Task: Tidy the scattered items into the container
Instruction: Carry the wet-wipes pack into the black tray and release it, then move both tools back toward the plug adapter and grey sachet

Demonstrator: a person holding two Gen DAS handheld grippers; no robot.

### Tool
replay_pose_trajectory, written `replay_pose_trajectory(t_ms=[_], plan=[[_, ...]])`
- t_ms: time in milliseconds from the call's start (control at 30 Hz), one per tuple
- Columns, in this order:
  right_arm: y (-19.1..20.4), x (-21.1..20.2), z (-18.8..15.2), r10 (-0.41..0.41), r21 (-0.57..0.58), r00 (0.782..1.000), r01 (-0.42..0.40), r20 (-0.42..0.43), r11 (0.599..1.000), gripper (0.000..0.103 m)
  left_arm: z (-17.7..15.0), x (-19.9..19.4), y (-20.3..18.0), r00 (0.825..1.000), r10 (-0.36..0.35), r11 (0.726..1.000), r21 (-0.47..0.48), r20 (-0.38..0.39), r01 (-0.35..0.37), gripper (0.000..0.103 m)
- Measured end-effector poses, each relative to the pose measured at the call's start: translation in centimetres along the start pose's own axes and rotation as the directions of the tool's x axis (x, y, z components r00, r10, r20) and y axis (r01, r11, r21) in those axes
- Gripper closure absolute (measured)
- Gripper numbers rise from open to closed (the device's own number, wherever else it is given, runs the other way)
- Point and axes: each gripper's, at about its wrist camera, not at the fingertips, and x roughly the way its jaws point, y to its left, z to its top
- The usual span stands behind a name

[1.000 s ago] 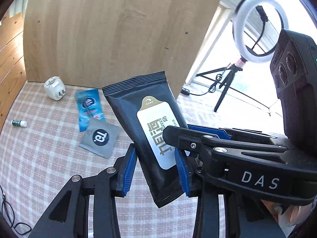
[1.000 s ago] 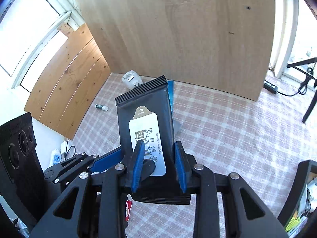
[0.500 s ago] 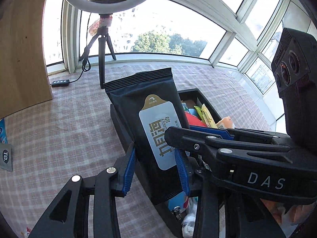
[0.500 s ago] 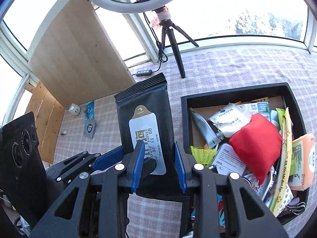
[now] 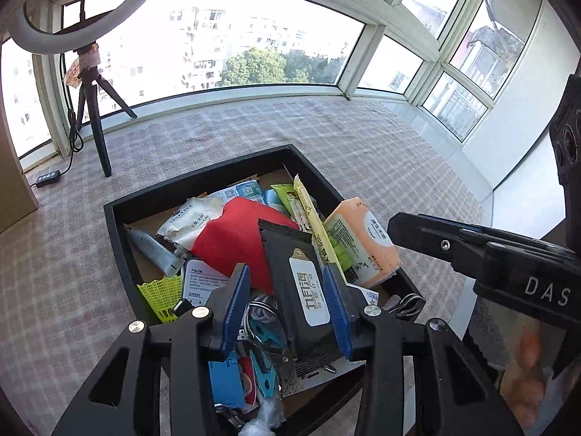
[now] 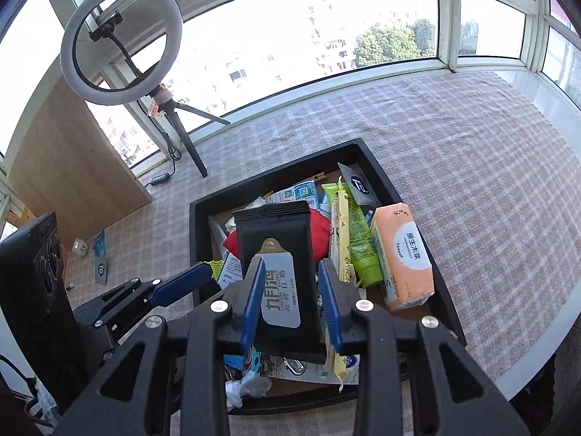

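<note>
A black wipes pack (image 6: 276, 239) with a white label stands between the blue pads of my right gripper (image 6: 291, 261), which press on its lower sides. It leans forward over a full black box (image 6: 276, 178). In the left wrist view the black wipes pack (image 5: 294, 276) sits between the pads of my left gripper (image 5: 285, 267), whose jaws are opening. A gap shows at the left pad. The black box (image 5: 203, 185) holds a red pouch (image 5: 232, 239), an orange tissue pack (image 5: 363, 239) and several other packets. A white plug (image 6: 80, 246) and two sachets (image 6: 101, 270) lie on the cloth far left.
A ring light on a tripod (image 6: 120, 40) stands behind the box, with a power strip (image 5: 47, 178) on the checked cloth beside it. A wooden board (image 6: 72, 167) rises at the left. The table's rounded edge (image 6: 544, 345) runs close on the right, by the windows.
Both grippers swung with the pack from the wooden board and scattered items to above the box. The pack now looks smaller and lower between the left pads, which stand wider.
</note>
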Motion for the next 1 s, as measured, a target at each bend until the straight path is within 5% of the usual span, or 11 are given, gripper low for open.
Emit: replay_pose_trajectory(t_ms=[233,567,1000], plan=[[-0.4,-0.7,-0.1,0.020,0.012,0.999,-0.021,0.025,1.000,0.073,-0.9,-2.6,2.9,0.998,0.062,0.998,-0.020,0.030,-0.062,0.064],[6.0,1.0,-1.1,0.063,-0.110,0.998,-0.062,0.006,0.992,0.070,-3.3,-7.4,10.4,0.981,0.187,0.977,-0.114,0.053,-0.180,0.064],[18.8,5.0,-2.5,0.094,-0.348,0.995,-0.098,-0.028,0.932,0.059,-8.3,-14.0,23.6,0.934,0.355,0.887,-0.329,0.039,-0.323,0.064]])
